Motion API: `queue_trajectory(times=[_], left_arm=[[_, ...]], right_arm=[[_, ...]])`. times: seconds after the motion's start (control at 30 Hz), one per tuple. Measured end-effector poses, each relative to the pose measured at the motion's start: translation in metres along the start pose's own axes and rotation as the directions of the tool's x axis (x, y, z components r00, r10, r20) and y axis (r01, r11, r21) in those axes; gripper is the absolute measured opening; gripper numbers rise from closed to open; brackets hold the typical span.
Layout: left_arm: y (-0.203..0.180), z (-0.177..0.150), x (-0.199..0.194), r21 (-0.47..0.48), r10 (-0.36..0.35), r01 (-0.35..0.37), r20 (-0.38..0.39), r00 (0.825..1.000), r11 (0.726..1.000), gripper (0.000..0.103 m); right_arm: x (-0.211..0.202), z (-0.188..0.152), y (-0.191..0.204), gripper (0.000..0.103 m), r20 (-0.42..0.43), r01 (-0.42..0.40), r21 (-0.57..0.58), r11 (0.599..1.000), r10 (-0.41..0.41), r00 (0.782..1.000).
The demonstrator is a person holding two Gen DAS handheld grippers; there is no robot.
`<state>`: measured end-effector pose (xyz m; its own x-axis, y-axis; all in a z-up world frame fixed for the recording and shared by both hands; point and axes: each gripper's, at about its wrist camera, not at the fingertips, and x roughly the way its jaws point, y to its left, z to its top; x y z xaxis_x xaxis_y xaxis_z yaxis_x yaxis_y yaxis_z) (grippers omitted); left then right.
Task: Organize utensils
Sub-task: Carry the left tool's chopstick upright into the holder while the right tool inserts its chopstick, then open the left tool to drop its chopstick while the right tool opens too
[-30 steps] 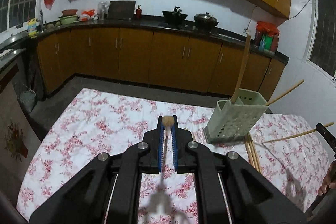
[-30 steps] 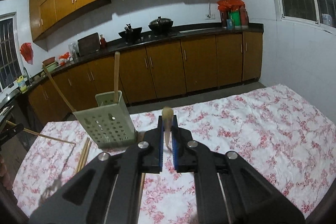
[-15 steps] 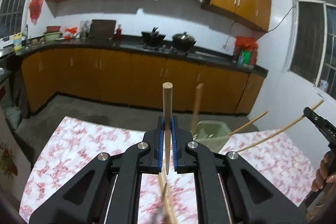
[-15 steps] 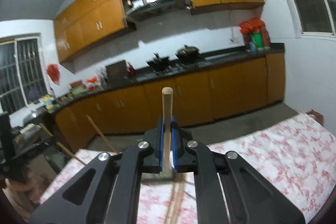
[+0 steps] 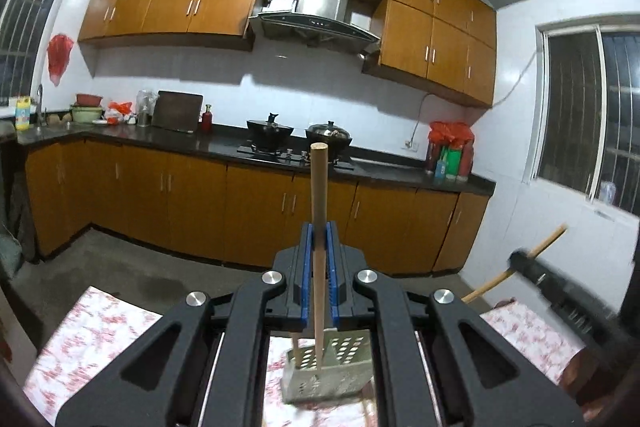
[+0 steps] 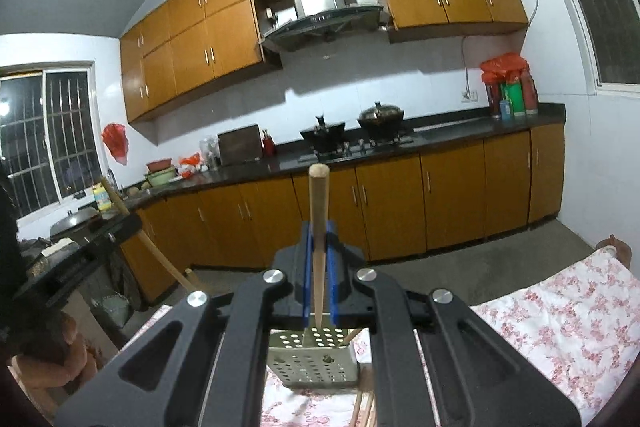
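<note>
My left gripper (image 5: 319, 231) is shut on a wooden chopstick (image 5: 319, 211) that stands upright, its lower tip over the pale green perforated utensil holder (image 5: 340, 371). My right gripper (image 6: 319, 229) is shut on another wooden chopstick (image 6: 319, 219), also upright, its tip just above the same holder (image 6: 312, 363). The holder stands on the floral tablecloth (image 6: 568, 323). The right gripper with its chopstick shows at the right edge of the left wrist view (image 5: 520, 261). The left gripper with its chopstick shows at the left of the right wrist view (image 6: 132, 223).
More loose chopsticks (image 6: 362, 403) lie on the cloth beside the holder. A kitchen counter (image 5: 240, 147) with pots and wooden cabinets runs along the far wall. The floor lies between table and cabinets.
Both grippers have tilted upward and risen, each carrying its chopstick upright. The holder now sits low in both views, under the chopstick tips.
</note>
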<state>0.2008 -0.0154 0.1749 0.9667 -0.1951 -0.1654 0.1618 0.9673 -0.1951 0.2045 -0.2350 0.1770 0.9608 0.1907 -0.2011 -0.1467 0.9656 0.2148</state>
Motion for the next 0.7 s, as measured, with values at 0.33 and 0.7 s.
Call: queue_trajectory(times=[0.33,0.7], left_arm=[[0.000,-0.003,0.013,0.022,0.037,-0.037,0.030,0.999,0.999,0.008],[0.010,-0.045,0.042,0.019,0.021,-0.019,-0.126,0.992,1.000,0.009]], right_arm=[[0.022,-0.009,-0.001,0.008,-0.046,0.002,-0.001,1.000,-0.002,0.999],[0.050,-0.027,0.000,0.012,-0.136,0.021,-0.003,1.000,-0.021,0.990]])
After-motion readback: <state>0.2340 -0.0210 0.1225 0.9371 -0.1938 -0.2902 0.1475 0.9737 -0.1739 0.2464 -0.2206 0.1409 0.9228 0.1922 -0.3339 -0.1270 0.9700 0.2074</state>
